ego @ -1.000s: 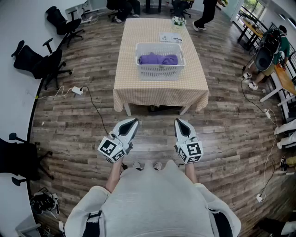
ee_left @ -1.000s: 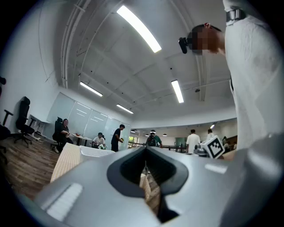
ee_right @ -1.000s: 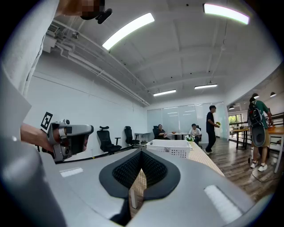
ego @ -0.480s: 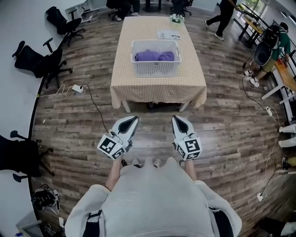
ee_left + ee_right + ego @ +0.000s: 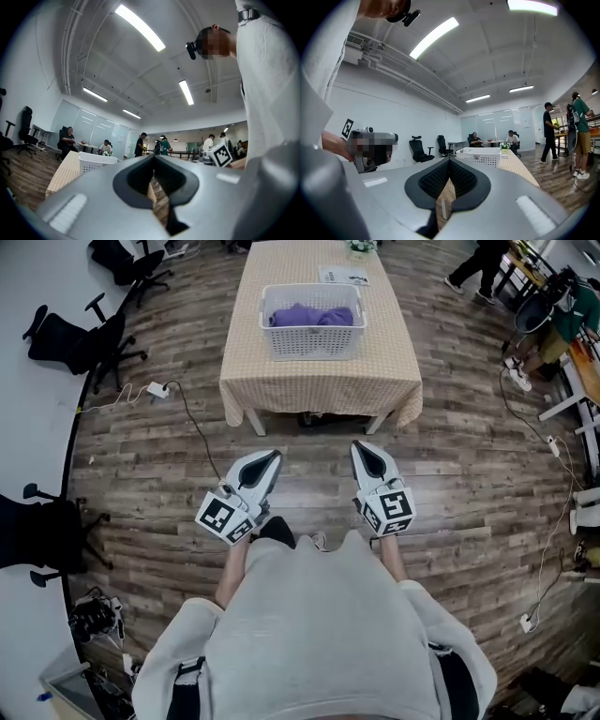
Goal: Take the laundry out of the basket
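Seen from the head view, purple laundry (image 5: 311,316) lies heaped in the white basket (image 5: 312,341) on the checked-cloth table (image 5: 319,385), well apart from both grippers, which hang over the wood floor (image 5: 469,484). The left gripper (image 5: 268,463) and right gripper (image 5: 365,453) each have jaws pressed together on nothing. The gripper views catch the basket only side-on, its latticed wall hiding the laundry, with seated people (image 5: 477,138) beyond.
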`<state>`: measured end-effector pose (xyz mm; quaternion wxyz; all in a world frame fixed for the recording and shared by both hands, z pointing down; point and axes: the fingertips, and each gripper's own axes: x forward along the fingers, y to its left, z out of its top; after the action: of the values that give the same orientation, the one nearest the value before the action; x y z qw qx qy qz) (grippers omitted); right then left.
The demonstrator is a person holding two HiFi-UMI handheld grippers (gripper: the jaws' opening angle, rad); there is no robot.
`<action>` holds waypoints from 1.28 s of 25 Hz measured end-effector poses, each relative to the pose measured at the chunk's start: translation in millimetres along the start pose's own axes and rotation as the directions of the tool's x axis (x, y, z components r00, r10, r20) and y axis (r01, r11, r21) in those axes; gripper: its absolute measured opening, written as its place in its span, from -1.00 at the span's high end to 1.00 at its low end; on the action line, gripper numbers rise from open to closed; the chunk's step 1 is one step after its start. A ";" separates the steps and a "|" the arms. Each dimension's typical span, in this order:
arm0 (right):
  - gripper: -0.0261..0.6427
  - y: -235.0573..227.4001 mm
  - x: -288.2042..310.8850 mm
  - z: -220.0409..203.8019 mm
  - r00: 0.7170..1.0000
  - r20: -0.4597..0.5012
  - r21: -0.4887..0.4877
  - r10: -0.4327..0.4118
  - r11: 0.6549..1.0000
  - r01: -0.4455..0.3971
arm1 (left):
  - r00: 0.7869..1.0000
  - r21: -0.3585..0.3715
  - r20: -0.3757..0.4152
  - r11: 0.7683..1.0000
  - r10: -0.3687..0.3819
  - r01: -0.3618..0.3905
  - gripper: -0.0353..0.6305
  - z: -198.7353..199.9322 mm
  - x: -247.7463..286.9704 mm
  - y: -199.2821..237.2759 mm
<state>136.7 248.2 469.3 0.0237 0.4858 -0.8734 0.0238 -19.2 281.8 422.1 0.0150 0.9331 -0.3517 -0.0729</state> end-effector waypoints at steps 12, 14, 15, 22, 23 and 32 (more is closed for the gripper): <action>0.92 -13.3 18.2 -5.6 1.000 -0.018 -0.019 0.004 1.000 -0.005 | 1.000 -0.015 -0.006 1.000 -0.012 0.012 0.87 -10.3 21.7 15.5; 0.92 -17.2 29.1 -8.2 1.000 -0.027 -0.019 0.004 1.000 -0.004 | 1.000 -0.021 -0.006 1.000 -0.013 0.013 0.87 -13.2 29.3 26.9; 0.92 -19.8 35.2 -9.5 1.000 -0.030 -0.016 0.001 1.000 -0.002 | 1.000 -0.024 -0.006 1.000 -0.016 0.016 0.87 -15.0 33.7 33.3; 0.92 -46.3 103.3 -15.0 0.998 -0.058 -0.012 -0.014 1.000 0.014 | 0.999 -0.052 -0.003 0.998 -0.039 0.038 0.86 -26.0 78.5 100.9; 0.92 -52.4 115.9 -13.2 0.998 -0.061 -0.015 -0.018 1.000 0.017 | 0.999 -0.052 0.001 0.998 -0.042 0.042 0.86 -24.7 87.0 112.9; 0.92 -85.1 234.5 21.3 0.998 -0.047 -0.035 -0.046 0.998 0.044 | 0.997 -0.041 0.020 0.997 -0.072 0.072 0.87 0.0 144.9 231.2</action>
<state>85.1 3.2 464.7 0.0531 0.5043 -0.8617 0.0201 -63.0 12.5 422.4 0.0287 0.9440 -0.3164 -0.0893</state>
